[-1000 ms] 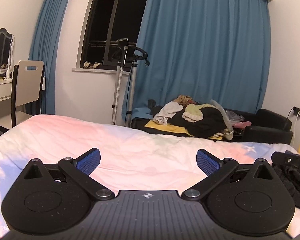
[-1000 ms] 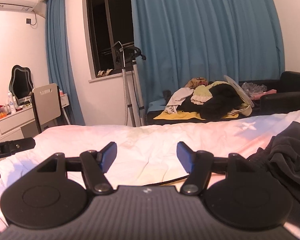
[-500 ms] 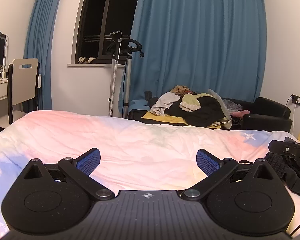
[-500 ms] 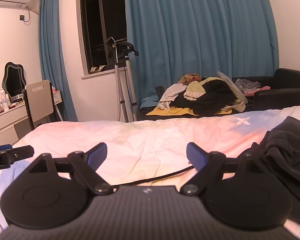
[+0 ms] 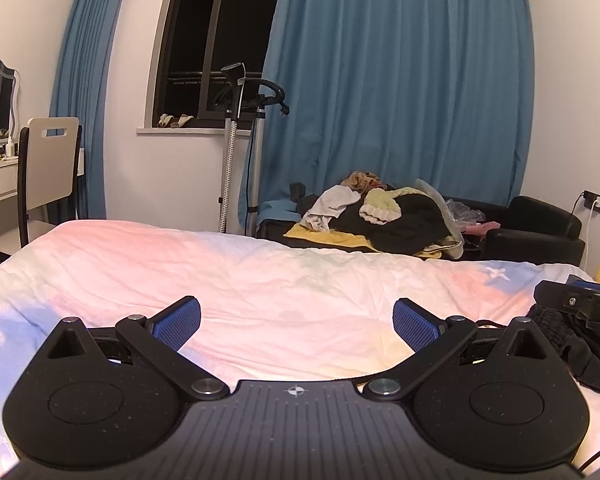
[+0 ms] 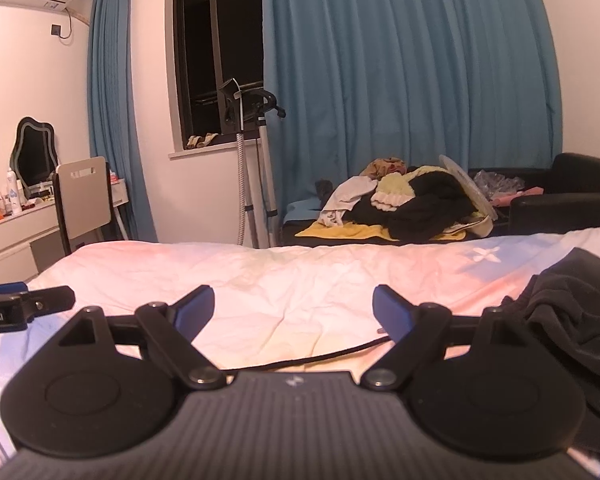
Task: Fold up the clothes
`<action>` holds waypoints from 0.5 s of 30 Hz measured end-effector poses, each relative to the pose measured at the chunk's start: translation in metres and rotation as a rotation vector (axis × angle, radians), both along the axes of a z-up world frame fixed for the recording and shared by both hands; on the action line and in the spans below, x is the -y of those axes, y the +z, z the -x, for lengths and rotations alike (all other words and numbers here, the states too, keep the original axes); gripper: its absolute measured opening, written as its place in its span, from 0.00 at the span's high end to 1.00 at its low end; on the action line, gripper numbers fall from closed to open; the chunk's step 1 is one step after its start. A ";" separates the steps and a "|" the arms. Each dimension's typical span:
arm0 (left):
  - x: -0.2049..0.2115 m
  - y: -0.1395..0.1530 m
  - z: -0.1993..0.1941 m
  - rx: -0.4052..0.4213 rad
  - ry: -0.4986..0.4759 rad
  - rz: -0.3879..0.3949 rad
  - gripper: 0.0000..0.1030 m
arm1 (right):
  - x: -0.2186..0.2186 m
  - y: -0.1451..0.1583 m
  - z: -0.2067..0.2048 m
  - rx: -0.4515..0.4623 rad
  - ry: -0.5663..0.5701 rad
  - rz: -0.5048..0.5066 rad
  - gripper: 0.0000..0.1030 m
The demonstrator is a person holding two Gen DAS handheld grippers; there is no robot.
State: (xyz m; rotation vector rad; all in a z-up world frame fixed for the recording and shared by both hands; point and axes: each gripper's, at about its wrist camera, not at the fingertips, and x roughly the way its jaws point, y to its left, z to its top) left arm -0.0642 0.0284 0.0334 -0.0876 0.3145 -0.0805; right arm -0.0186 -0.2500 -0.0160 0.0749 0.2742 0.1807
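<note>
Both grippers' jaws gape empty above the bed (image 5: 260, 280); dark garment (image 6: 572, 304) lies beside.

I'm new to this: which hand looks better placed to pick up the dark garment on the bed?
Probably the right gripper: the dark garment lies right beside its open, empty jaws, while the left gripper sits farther off.

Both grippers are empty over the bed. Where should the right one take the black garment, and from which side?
Grip the black garment at its raised near edge, where folds bunch up off the bed cover. Probably swing the open right gripper to its right and come in low, one finger under that edge; the rest runs out of view.
</note>
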 end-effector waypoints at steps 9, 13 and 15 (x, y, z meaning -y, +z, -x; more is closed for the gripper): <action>0.005 -0.003 0.000 -0.007 -0.008 -0.016 0.00 | 0.002 -0.001 -0.002 -0.002 -0.020 0.011 0.16; 0.006 -0.005 -0.001 -0.008 -0.005 -0.022 0.00 | 0.002 -0.002 -0.003 -0.007 -0.023 0.011 0.16; 0.005 -0.004 -0.001 -0.007 -0.008 -0.014 0.00 | 0.002 -0.002 -0.003 -0.011 -0.025 0.011 0.16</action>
